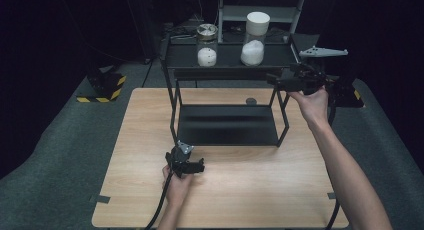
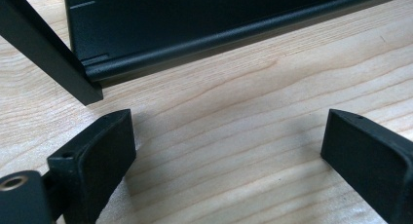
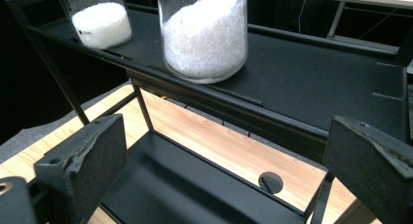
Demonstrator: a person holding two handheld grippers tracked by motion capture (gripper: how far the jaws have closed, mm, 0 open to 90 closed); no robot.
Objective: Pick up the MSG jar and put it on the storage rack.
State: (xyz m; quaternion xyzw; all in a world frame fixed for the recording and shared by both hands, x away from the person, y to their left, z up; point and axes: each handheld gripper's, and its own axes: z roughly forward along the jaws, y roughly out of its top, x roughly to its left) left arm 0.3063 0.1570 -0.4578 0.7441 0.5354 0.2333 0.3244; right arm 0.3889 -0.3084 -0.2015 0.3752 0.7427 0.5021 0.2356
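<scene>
Right gripper (image 1: 272, 80), jaws wide and empty, stood at three o'clock of the shelf rack (image 1: 227, 56), lined up toward the tall jar (image 1: 255, 38) on top, seemingly to grasp it, while left gripper (image 1: 195, 166) waited open over the table (image 1: 250, 190).

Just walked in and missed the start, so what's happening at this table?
A person works with two handheld grippers. The right gripper, jaws open and empty, is held up at the black rack's top shelf, facing the tall jar of white granules beside a shorter jar. The left gripper rests open on the wooden table.
</scene>
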